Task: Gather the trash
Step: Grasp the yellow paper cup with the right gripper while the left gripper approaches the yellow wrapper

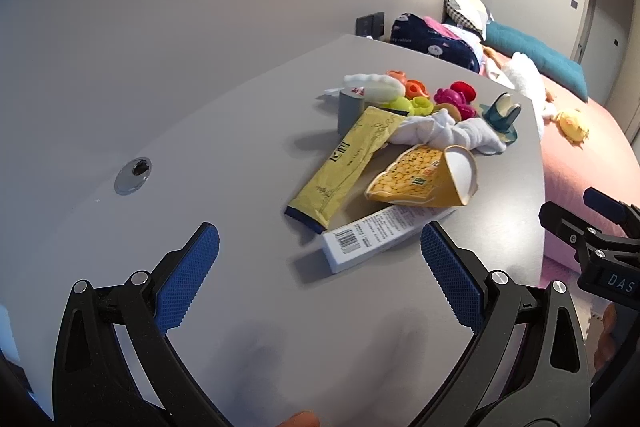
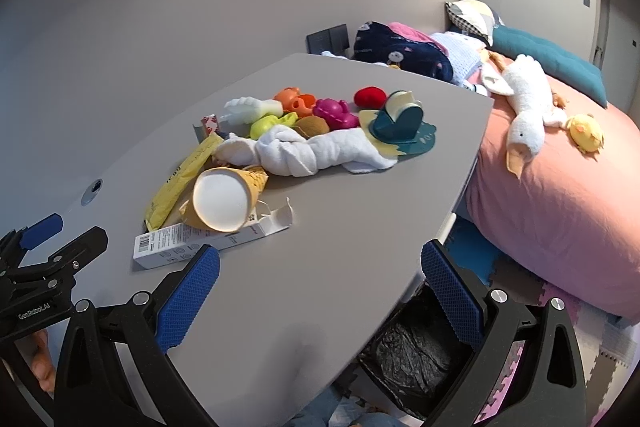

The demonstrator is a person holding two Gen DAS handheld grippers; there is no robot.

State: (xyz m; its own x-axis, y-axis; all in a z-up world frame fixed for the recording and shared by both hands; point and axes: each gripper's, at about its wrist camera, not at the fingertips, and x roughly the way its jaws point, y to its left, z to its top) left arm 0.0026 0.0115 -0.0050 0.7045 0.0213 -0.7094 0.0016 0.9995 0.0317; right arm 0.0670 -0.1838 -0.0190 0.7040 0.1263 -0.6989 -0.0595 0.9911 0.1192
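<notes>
On the grey table (image 1: 240, 155) lie a white barcode box (image 1: 372, 239), a long yellow wrapper (image 1: 344, 163) and an open yellow snack bag (image 1: 424, 179). My left gripper (image 1: 320, 259) is open and empty, just short of the box. My right gripper (image 2: 320, 267) is open and empty above the table's near edge; in its view the box (image 2: 192, 241), the snack bag (image 2: 224, 199) and the wrapper (image 2: 180, 179) lie to its left. A bin with a black liner (image 2: 412, 351) stands on the floor below the table edge.
Behind the trash lie a knotted white towel (image 2: 304, 151), several colourful plastic toys (image 2: 320, 111), a teal tape holder (image 2: 400, 119) and a grey cylinder (image 1: 350, 109). A bed with a pink cover (image 2: 560, 187), a plush goose (image 2: 524, 103) and pillows stands to the right.
</notes>
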